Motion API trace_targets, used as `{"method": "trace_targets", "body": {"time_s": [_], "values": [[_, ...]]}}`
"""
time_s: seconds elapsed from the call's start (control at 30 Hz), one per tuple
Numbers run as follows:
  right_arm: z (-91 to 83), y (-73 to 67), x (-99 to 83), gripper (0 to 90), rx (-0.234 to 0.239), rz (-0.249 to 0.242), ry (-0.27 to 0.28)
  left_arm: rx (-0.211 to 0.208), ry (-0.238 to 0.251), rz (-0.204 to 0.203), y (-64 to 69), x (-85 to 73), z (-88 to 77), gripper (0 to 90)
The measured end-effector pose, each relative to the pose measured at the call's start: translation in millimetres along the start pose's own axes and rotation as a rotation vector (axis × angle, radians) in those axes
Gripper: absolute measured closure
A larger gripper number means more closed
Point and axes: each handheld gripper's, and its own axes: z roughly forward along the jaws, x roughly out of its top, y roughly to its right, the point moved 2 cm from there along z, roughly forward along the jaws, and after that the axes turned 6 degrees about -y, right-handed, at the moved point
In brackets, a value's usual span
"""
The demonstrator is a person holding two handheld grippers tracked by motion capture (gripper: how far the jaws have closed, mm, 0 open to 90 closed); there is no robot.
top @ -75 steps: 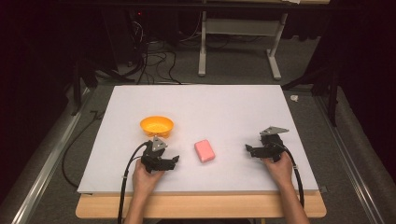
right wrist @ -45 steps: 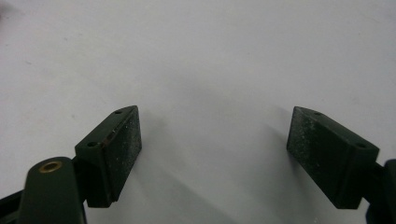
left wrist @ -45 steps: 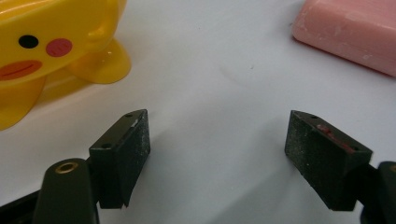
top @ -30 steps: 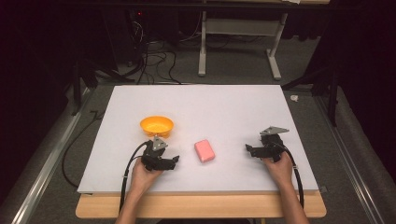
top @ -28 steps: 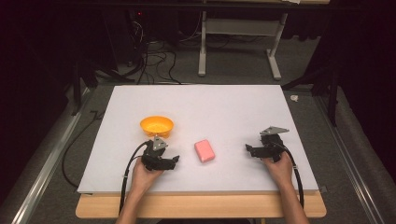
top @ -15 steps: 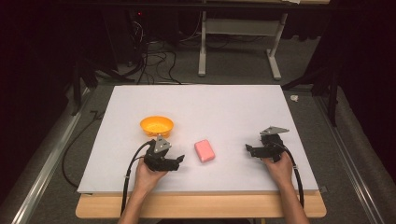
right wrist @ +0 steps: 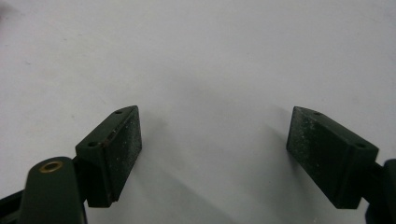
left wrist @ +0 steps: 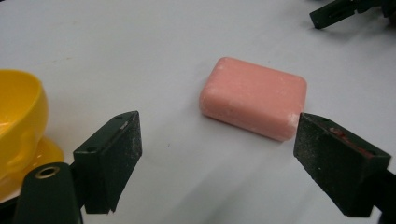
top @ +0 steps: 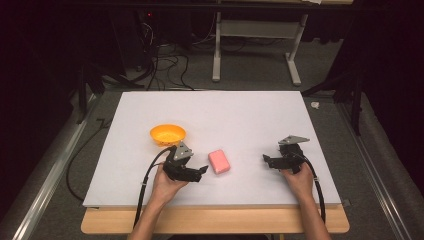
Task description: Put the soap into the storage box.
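Left gripper (left wrist: 217, 158) sits low over the white table (top: 250, 115), jaws spread wide and gripping nothing. The pink soap bar (left wrist: 254, 98) lies flat just ahead of the gap, nearer the right-hand jaw, not touching. Yellow bowl (left wrist: 18, 121) is beside the left-hand jaw. Right gripper (right wrist: 215, 154) is wide open too, bare table between its jaws

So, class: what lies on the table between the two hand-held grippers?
The pink soap bar, seen in the high view, nearer the left hand-held gripper than the right hand-held gripper.
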Motion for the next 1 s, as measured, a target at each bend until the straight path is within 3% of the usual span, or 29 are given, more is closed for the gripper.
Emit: {"method": "trace_targets", "body": {"time_s": [0.37, 0.63, 1.0], "values": [[0.0, 0.0, 0.0, 18.8, -0.001, -0.001, 0.0, -0.055, -0.005, 0.031, 9.2, 18.7, 12.5, 14.5], [0.0, 0.1, 0.0, 18.8, -0.001, -0.001, 0.0, -0.091, -0.008, 0.019, 11.3, 23.6, 27.0, 13.6], [0.0, 0.0, 0.0, 18.8, 0.0, 0.0, 0.0, -0.085, -0.051, 0.069, 19.3, 26.9, 48.8, 10.6]]}}
